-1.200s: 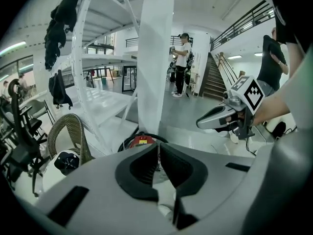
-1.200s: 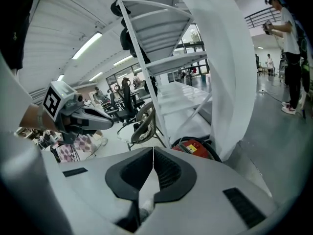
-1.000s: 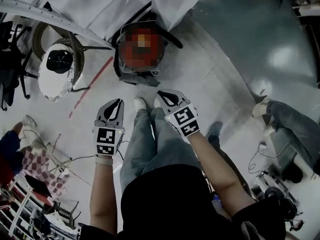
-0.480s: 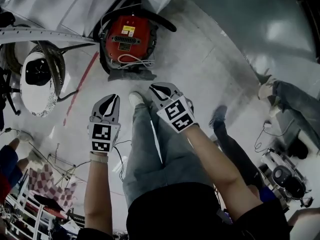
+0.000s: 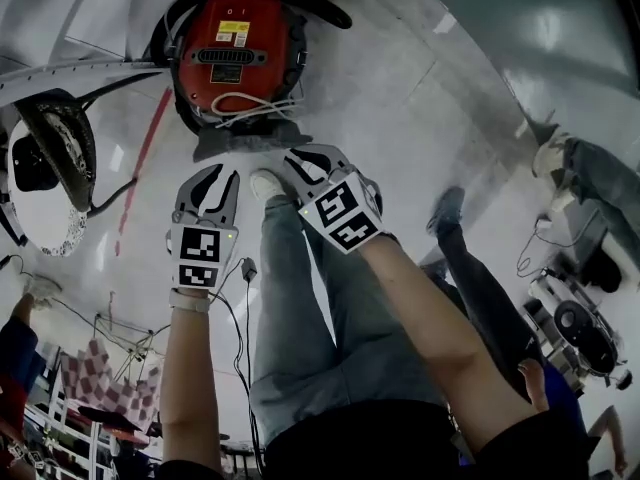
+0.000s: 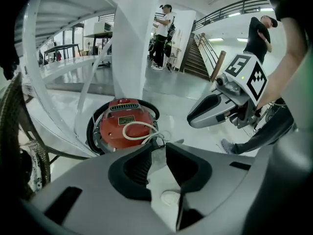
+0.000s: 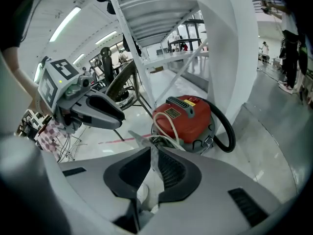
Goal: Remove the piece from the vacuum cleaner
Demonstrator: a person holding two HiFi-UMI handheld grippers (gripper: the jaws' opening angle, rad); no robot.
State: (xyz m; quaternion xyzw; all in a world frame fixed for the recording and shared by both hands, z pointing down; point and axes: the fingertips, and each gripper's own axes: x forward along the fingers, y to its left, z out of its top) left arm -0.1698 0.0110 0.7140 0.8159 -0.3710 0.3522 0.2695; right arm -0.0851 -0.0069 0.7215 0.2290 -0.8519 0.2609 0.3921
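So, head view first: the red vacuum cleaner point(image 5: 235, 53) sits on the floor just ahead of both grippers, with a black hose point(image 5: 320, 13) curling round its far side and a white cord point(image 5: 255, 103) draped on top. A flat grey piece point(image 5: 240, 143) lies against the vacuum's near edge, right in front of the left gripper point(image 5: 215, 175) and just left of the right gripper point(image 5: 297, 156).

Left gripper view: its jaws have just been opening and stand apart. Only floor and a white shoe point(image 6: 171, 198) show between them, and the vacuum is beyond and a bit left of the tips.

Right gripper view: its jaws are pretty much closed, just a sliver between the pads, holding nothing. The vacuum is ahead and slightly right.
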